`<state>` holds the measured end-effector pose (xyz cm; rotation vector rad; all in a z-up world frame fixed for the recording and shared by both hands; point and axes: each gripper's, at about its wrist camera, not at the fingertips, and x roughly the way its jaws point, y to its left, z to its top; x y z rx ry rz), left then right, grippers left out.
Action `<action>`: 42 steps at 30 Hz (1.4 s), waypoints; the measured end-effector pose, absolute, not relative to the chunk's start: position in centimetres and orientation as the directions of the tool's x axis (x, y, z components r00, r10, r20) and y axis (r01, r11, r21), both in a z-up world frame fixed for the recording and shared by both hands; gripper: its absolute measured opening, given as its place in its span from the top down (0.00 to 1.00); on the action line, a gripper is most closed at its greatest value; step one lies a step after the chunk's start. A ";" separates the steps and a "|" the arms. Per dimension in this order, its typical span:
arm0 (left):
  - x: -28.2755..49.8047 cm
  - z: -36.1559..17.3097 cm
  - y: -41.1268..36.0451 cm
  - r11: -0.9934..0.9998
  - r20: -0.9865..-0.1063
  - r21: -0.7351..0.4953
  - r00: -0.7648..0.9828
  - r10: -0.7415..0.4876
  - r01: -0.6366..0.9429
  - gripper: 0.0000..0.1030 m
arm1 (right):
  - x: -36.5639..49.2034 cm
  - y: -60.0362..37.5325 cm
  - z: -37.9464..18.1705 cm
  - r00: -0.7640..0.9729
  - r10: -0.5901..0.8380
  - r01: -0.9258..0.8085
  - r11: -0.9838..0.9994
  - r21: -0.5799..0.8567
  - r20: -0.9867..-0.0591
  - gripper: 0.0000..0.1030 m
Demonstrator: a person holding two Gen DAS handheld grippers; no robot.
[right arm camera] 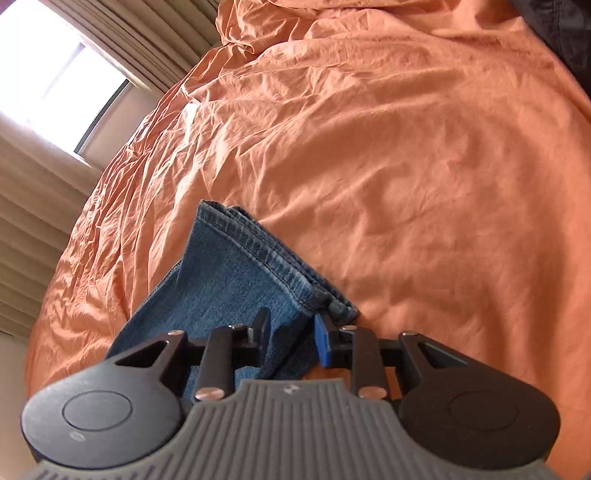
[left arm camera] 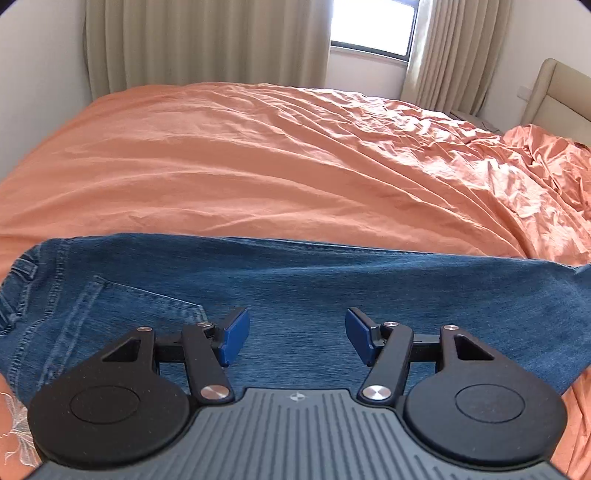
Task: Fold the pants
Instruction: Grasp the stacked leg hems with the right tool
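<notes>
Blue denim pants (left arm camera: 295, 295) lie flat across the orange bed cover, with the waistband and a back pocket at the left in the left wrist view. My left gripper (left arm camera: 297, 336) is open and hovers just above the upper leg of the pants, holding nothing. In the right wrist view the stacked leg hems (right arm camera: 258, 254) of the pants lie on the cover. My right gripper (right arm camera: 291, 332) straddles the hem end, one finger on each side of the denim, and whether the jaws are pressing the cloth cannot be told.
The wrinkled orange bed cover (left arm camera: 258, 155) spreads widely beyond the pants. It bunches up at the right (left arm camera: 546, 162) near a beige headboard (left arm camera: 554, 92). Curtains (left arm camera: 203, 40) and a bright window (left arm camera: 373, 26) stand behind the bed. Dark fabric (right arm camera: 569, 33) lies at the right wrist view's top right.
</notes>
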<state>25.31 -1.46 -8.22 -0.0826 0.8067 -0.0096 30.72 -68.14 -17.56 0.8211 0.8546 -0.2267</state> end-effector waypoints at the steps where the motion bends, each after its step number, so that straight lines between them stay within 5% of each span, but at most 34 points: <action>1: 25.6 -8.4 -2.1 0.997 -0.724 -0.077 0.688 -0.048 -0.012 0.34 | 30.5 -68.0 -16.8 0.680 0.131 0.458 0.692 0.558 -0.721 1.00; 5: 26.5 -8.8 -4.8 0.995 -0.727 -0.081 0.680 -0.094 0.051 0.38 | 28.8 -67.0 -13.0 0.743 0.092 0.366 0.773 0.518 -0.663 1.00; 14: 29.2 -11.3 -10.4 0.973 -0.763 -0.121 0.609 -0.217 0.196 0.42 | 28.6 -68.4 -18.2 0.686 0.119 0.414 0.748 0.519 -0.718 0.98; 18: 30.5 -12.3 -12.8 0.950 -0.771 -0.144 0.570 -0.283 0.276 0.43 | 27.3 -68.9 -17.7 0.698 0.147 0.409 0.722 0.558 -0.701 0.65; 22: 32.4 -13.7 -16.0 0.932 -0.778 -0.164 0.539 -0.324 0.323 0.46 | 26.6 -68.8 -18.9 0.678 0.232 0.413 0.664 0.623 -0.698 0.63; 29: 36.6 -15.8 -20.7 0.919 -0.774 -0.162 0.531 -0.345 0.360 0.47 | 27.4 -69.0 -22.4 0.721 0.284 0.414 0.554 0.722 -0.632 0.65; 42: 40.2 -17.9 -24.9 0.897 -0.771 -0.019 0.565 -0.295 0.442 0.47 | 29.4 -70.0 -25.6 0.800 0.301 0.372 0.429 0.823 -0.519 0.88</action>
